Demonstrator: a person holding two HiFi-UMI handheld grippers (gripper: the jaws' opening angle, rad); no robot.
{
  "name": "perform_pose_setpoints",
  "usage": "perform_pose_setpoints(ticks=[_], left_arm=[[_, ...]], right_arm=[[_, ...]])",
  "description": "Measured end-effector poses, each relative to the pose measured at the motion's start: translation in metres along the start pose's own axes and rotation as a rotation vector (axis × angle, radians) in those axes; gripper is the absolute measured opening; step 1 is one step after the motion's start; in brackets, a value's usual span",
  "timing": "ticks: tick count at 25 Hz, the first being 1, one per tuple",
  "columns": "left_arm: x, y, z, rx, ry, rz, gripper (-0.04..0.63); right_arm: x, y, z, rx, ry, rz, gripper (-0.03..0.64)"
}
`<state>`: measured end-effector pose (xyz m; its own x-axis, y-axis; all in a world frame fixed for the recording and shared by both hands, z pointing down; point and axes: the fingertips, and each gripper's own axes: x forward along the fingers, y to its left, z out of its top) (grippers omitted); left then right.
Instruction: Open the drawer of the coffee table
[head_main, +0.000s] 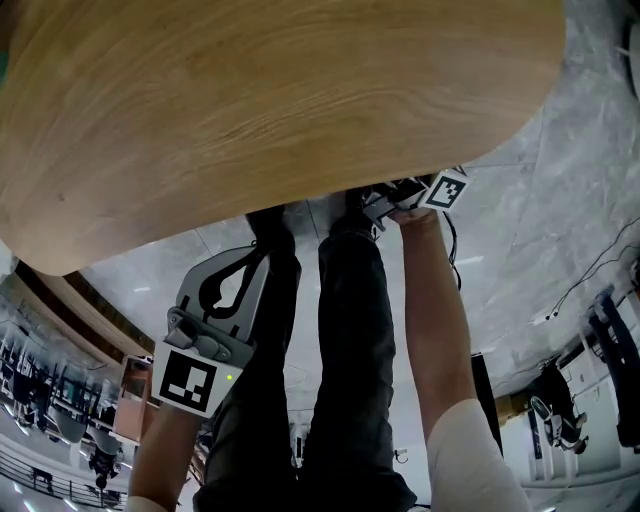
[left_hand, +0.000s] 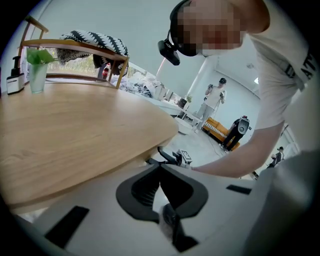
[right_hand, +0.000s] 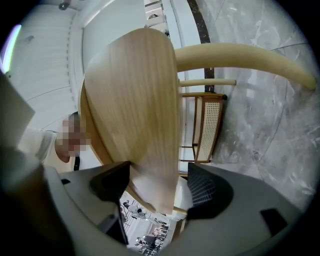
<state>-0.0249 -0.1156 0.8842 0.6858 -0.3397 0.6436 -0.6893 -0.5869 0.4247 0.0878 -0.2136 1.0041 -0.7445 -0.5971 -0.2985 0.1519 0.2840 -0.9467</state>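
- Head view: the coffee table (head_main: 270, 110) spreads its pale wooden top in front of my legs; I cannot pick out its drawer in any view.
- My right gripper (right_hand: 157, 186) sits at the table's near edge, jaws spread wide, with the rim of the top between them.
- My left gripper (left_hand: 161, 175) hangs near that same edge, clear of the table, its jaws pressed together on nothing.
- A glass of green leaves (left_hand: 36, 70) stands on the table's far side.

Head view looks steeply down, close over the tabletop (head_main: 280, 110); left gripper view skims across it, right gripper view hugs its edge. All share it.
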Motion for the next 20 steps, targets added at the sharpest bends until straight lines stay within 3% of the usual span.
perform_pose_setpoints(ticks=[4, 20], left_arm=[[0.005, 0.004, -0.004, -0.001, 0.013, 0.008, 0.020], [0.008, -0.006, -0.017, -0.026, 0.010, 0.012, 0.020]], right_arm=[[0.008, 0.015, 0.005, 0.002, -0.009, 0.090, 0.377], [0.000, 0.018, -0.001, 0.038, -0.015, 0.095, 0.371]])
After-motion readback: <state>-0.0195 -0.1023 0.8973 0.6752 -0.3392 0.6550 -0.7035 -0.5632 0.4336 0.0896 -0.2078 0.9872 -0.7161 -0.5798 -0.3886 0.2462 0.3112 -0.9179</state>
